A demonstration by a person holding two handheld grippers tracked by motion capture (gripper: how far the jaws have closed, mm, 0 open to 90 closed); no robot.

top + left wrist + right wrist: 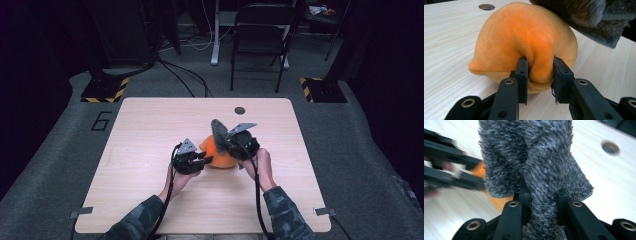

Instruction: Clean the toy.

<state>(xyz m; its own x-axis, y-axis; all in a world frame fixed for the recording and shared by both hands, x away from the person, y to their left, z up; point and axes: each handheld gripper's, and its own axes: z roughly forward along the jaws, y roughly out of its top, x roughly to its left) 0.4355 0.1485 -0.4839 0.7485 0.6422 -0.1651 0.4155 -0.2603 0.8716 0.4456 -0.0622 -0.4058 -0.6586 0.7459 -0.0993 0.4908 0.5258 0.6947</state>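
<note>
Your left gripper [540,75] pinches the soft orange plush [524,40] (squashy, light) while your right gripper [541,202] clamps the grey fleece [534,162]; grip thick folds.

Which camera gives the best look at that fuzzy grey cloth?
The right gripper view: the grey cloth is close up there, its shaggy pile clear, pinched between the right gripper's jaws. The high view shows a small grey flap above the orange plush; the left gripper view catches one corner.

Your grippers meet at an orange plush

Your left gripper [204,160] touches the orange plush [216,154]; your right gripper [226,140] lifts a grey fuzzy cloth [218,132].
</note>
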